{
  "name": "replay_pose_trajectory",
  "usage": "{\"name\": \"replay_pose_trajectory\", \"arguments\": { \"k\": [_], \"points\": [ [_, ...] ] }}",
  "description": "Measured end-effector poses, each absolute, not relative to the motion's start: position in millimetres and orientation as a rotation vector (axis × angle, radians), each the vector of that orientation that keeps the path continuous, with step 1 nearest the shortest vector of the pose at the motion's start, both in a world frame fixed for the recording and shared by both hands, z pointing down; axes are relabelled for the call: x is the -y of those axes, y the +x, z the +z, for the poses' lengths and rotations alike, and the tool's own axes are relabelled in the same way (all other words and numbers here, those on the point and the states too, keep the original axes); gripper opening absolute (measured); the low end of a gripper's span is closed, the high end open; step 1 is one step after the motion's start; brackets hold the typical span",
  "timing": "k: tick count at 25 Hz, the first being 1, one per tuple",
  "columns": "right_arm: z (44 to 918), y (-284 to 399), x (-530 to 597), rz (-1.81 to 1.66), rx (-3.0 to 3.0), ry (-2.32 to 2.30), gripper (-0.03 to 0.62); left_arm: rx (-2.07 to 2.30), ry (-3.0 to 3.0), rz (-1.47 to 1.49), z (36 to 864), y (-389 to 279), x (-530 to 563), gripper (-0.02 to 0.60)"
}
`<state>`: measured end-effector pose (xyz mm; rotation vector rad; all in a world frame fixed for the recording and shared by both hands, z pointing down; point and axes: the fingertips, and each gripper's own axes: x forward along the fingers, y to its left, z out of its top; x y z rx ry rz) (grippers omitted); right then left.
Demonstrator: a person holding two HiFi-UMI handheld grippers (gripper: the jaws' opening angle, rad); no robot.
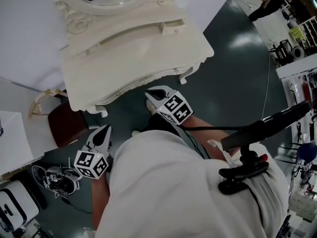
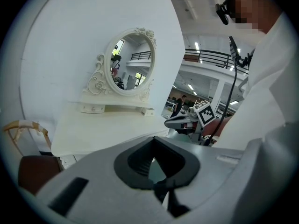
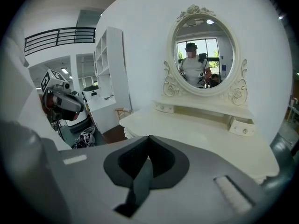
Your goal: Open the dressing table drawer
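The cream dressing table (image 1: pixel 138 48) stands ahead, its long front drawer (image 1: pixel 148 79) closed under the top. Its oval mirror (image 3: pixel 203 55) rises over a shelf that carries two small drawers (image 3: pixel 243 127). My right gripper (image 1: pixel 157 96) hangs just before the table's front edge, near the right knob, shut with nothing in it. My left gripper (image 1: pixel 102 133) is lower and to the left, close to the table's left leg, also shut and empty. In the left gripper view the table top (image 2: pixel 107 125) lies beyond the closed jaws (image 2: pixel 154 148), with the right gripper (image 2: pixel 182 122) off to the right.
A brown-seated chair (image 1: pixel 67 123) stands left of the table. A pair of shoes (image 1: pixel 59 177) lies on the dark floor by a white cabinet (image 1: pixel 15 143). A black clamp arm (image 1: pixel 257 133) juts from the person's waist. Another person (image 1: pixel 270 4) stands far back.
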<state>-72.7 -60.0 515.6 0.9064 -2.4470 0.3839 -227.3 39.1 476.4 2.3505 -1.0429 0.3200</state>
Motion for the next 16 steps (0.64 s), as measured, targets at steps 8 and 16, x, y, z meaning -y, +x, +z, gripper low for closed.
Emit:
{"name": "replay_pose_trajectory", "arguments": {
  "k": [8,16],
  "points": [
    [517.9,-76.0,56.6,0.384,2.444,0.896,-0.002,1.041,2.34,0.323,480.4,-230.9,-42.6,0.0],
    [516.3,-78.4,53.8,0.379,2.445,0.881,-0.002,1.032,2.337,0.331,481.6,-229.6,-46.2,0.0]
  ]
}}
